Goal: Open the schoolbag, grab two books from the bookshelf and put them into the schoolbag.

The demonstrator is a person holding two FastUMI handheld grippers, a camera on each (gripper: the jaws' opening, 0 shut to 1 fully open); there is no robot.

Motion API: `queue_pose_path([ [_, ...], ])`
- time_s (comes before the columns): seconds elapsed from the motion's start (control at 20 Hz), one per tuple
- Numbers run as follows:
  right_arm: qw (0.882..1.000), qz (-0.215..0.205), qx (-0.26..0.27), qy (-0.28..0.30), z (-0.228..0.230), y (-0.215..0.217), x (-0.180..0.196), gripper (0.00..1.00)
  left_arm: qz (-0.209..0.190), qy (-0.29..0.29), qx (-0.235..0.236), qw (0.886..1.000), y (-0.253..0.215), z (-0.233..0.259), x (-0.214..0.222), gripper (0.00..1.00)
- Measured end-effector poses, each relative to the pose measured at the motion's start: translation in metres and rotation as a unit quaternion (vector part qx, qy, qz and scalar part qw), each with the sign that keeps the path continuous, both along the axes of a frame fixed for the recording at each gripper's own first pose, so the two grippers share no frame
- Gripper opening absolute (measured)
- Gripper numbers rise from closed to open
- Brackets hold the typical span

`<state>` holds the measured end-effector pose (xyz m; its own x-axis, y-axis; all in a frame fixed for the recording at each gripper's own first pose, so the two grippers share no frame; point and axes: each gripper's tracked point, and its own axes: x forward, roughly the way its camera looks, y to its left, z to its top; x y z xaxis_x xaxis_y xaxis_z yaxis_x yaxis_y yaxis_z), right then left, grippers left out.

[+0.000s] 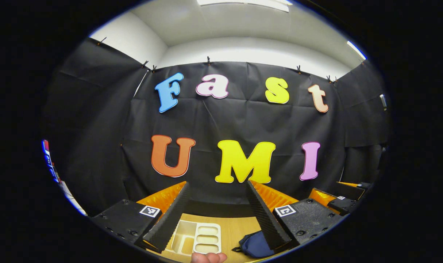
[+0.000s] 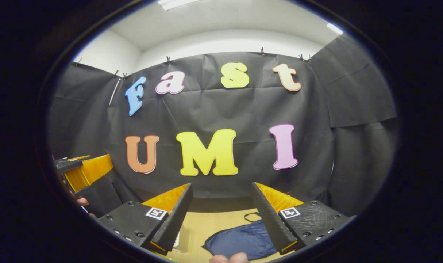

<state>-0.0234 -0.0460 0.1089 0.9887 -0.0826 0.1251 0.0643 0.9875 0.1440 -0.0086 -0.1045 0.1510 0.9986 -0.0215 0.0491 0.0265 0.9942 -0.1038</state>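
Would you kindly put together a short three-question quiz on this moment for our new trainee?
1. True or false: the left gripper has its fingers closed on a book.
2. Multiple choice: in the right gripper view, what lies on the wooden table between and below the fingers of the right gripper? A) a red mug B) the dark blue schoolbag C) a stack of plates
3. Fill in: in the left gripper view, the pale compartment tray lies to the ____ of the schoolbag.

Key
1. False; the fingers stand apart with nothing between them.
2. B
3. left
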Motion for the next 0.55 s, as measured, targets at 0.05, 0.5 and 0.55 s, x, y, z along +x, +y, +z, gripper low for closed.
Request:
queue_pose_path([
  [0.05,1.000,-0.002,0.003,-0.002,0.002,-0.002,-0.001,0.94,0.000,-0.001,0.001,1.000,0.000,0.000,0.000,0.98],
  [0.5,1.000,0.002,0.001,0.000,-0.004,-0.004,-0.007,0.96,0.008,-0.004,0.003,1.000,0.004,0.001,-0.012,0.98],
  [0.55,1.000,0.005,0.001,-0.003,-0.004,-0.002,-0.006,0.99,0.008,-0.005,0.005,1.000,0.003,-0.001,-0.014,0.98],
])
